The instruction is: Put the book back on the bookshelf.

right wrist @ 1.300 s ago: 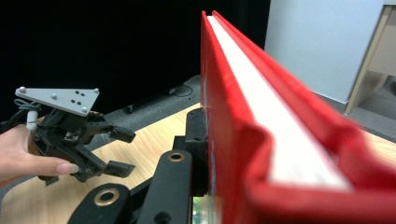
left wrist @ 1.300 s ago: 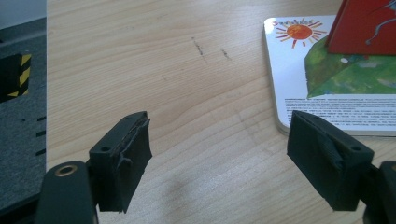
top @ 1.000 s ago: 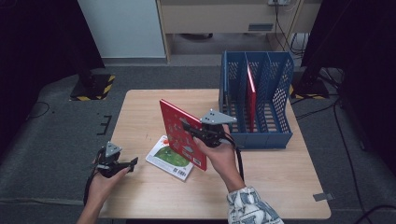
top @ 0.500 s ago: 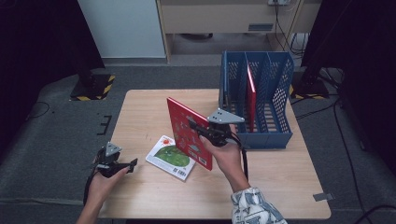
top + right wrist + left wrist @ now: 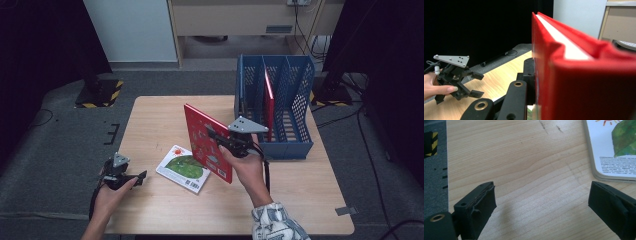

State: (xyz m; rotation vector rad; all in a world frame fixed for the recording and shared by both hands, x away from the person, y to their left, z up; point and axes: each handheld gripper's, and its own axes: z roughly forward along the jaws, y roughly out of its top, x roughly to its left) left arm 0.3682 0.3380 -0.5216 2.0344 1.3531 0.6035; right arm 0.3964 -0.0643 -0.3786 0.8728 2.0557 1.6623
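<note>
The right gripper point(image 5: 216, 138) is clamped tight on the red book point(image 5: 205, 139), which stands up tall in it. The blue rack point(image 5: 277, 147) waits just behind it. The left gripper point(image 5: 131, 179) is open and empty, the green book point(image 5: 182, 167) just past it.
</note>
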